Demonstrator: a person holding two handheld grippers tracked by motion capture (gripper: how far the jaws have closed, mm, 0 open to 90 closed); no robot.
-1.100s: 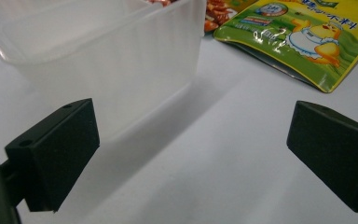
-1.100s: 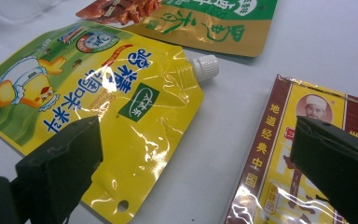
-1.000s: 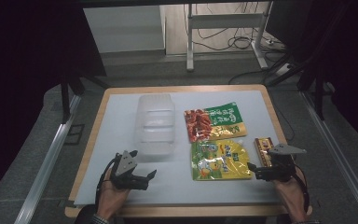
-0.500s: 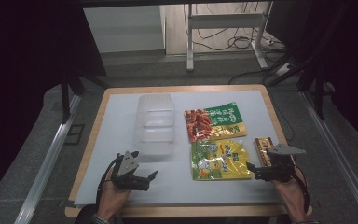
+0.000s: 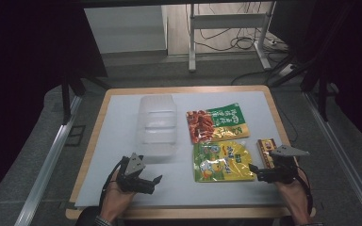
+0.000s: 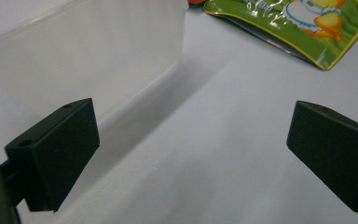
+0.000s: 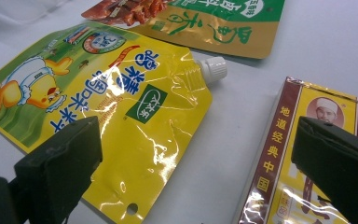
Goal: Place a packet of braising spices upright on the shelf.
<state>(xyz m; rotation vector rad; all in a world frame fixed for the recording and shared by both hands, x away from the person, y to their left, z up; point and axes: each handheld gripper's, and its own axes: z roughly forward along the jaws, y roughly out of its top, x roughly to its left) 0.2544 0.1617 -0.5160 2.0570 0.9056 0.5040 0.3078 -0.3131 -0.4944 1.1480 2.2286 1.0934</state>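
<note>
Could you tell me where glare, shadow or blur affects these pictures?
Right gripper view: glare streaks the yellow spouted pouch; the near jaws are soft. Left gripper view: the clear plastic container casts a soft shadow on the white table. High view: the surroundings are dark and the table is evenly lit.

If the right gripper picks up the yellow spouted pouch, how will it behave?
The yellow pouch looks floppy: its film is creased, so it would probably sag. Its glossy surface may slip between the fingers. Lying flat, it seems unlikely to roll; the white cap may offer a stiffer hold.
</note>
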